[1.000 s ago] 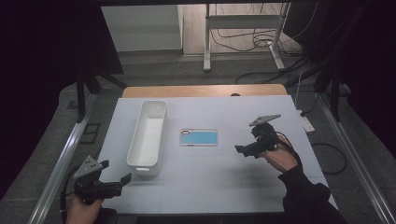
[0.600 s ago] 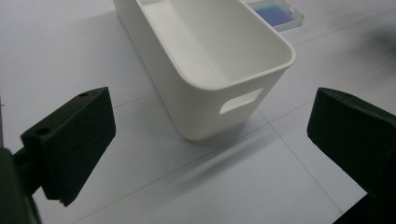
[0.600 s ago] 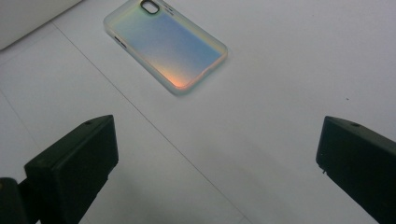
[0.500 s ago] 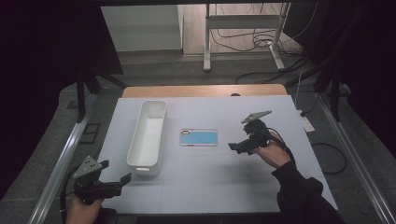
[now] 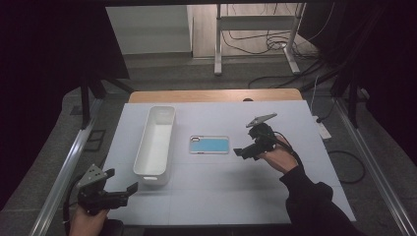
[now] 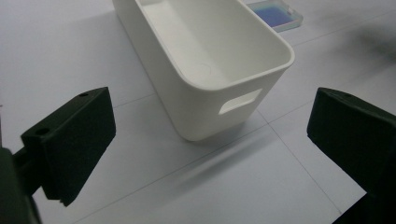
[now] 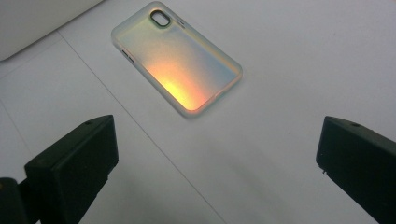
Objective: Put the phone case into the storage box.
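Observation:
A phone case (image 5: 209, 144) lies flat on the white table, light blue in the high view and iridescent orange (image 7: 180, 66) in the right gripper view. Left of it stands a long white bin (image 5: 156, 137), empty, with a slot handle in its near end (image 6: 239, 100). My right gripper (image 5: 240, 153) hovers just right of the case, open, jaws pointing at it with nothing between them (image 7: 215, 163). My left gripper (image 5: 129, 189) is at the table's front left corner, open and empty (image 6: 210, 144), aimed at the bin's near end.
The white table top (image 5: 231, 191) has a wooden strip (image 5: 216, 95) along its far edge. Metal rails (image 5: 64, 167) run down both sides. Cables and a stand's legs (image 5: 255, 49) lie on the floor behind the table.
My right gripper has moved left and a little farther up the table toward the phone case. The left gripper has stayed put.

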Tool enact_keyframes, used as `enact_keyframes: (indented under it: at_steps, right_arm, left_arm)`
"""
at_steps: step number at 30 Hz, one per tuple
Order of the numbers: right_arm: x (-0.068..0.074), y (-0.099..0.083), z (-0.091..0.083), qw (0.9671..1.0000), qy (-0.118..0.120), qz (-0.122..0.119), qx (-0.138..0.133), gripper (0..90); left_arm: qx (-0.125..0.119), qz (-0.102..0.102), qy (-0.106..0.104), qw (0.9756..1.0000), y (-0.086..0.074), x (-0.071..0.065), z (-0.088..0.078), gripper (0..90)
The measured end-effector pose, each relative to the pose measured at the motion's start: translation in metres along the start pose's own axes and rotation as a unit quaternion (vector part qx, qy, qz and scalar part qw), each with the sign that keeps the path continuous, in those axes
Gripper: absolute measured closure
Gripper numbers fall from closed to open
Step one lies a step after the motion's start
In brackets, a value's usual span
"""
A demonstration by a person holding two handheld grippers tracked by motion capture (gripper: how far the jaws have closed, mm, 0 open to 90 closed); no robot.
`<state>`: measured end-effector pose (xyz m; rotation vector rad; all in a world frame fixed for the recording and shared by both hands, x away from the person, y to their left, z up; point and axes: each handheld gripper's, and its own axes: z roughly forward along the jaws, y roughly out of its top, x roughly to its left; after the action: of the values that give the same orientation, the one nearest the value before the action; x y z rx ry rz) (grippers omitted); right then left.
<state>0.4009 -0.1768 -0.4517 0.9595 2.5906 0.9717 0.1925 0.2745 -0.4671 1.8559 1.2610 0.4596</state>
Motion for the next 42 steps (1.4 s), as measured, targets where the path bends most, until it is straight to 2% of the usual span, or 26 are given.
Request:
enact_keyframes:
  at_steps: [8, 20, 25, 28, 38, 42]
  right_arm:
    - [0.003, 0.01, 0.012, 0.9998, 0.006, -0.019, 0.01, 0.0]
    - [0.006, 0.021, 0.031, 0.9995, 0.017, -0.013, 0.022, 0.0]
    - [0.008, 0.025, 0.039, 0.9995, 0.015, -0.02, 0.021, 0.0]
    - [0.008, 0.028, 0.043, 0.9996, 0.017, -0.015, 0.015, 0.0]
    - [0.013, 0.037, 0.06, 0.9993, 0.007, -0.02, 0.032, 0.0]
    - [0.015, 0.04, 0.066, 0.9993, 0.017, -0.015, 0.029, 0.0]
  left_arm:
    - [0.001, 0.001, 0.0, 1.0, 0.0, 0.0, 0.0, 2.0]
    - [0.0, 0.001, -0.001, 1.0, 0.0, 0.0, 0.0, 2.0]
    - [0.0, 0.0, -0.002, 1.0, 0.0, 0.0, 0.0, 2.0]
    - [0.0, 0.0, -0.002, 1.0, 0.0, 0.0, 0.0, 2.0]
    - [0.0, 0.0, -0.003, 1.0, 0.0, 0.0, 0.0, 1.9]
    - [0.0, 0.001, -0.002, 1.0, 0.0, 0.0, 0.0, 2.0]
